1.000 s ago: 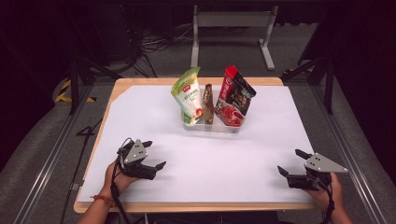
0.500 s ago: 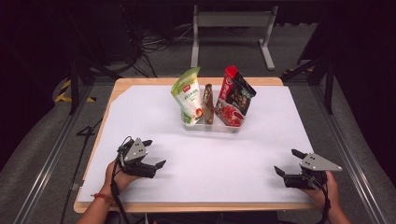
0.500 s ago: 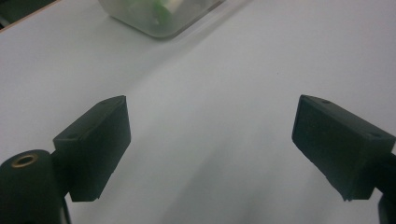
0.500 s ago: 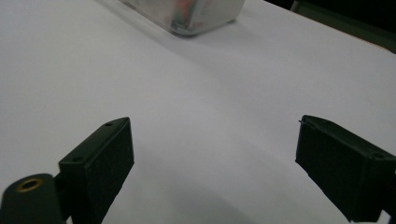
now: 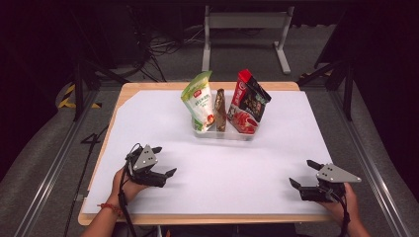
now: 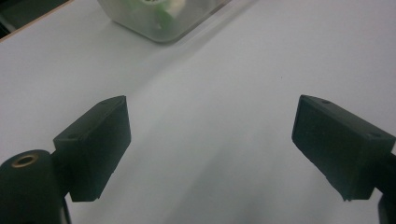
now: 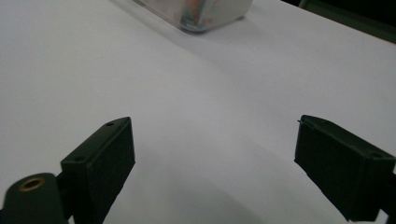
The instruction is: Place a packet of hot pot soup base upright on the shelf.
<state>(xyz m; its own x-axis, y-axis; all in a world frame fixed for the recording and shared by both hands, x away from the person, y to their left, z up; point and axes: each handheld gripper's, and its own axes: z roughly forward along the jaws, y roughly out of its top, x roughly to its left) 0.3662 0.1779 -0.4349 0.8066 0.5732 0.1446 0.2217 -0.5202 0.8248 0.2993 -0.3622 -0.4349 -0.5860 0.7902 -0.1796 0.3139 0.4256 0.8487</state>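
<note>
High view: left tongs and right tongs rest jaws apart and empty on the tabletop, well short of the clear bin. Three snack packets stand upright inside, untouched; by the look of it, all handling remains ahead.

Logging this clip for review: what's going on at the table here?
A person holds two grippers low over the white table, both with jaws open and empty. The left gripper and the right gripper sit near the front edge, apart from the clear plastic bin farther back. In it stand a green snack bag, a brown packet and a red snack bag, untouched.
</note>
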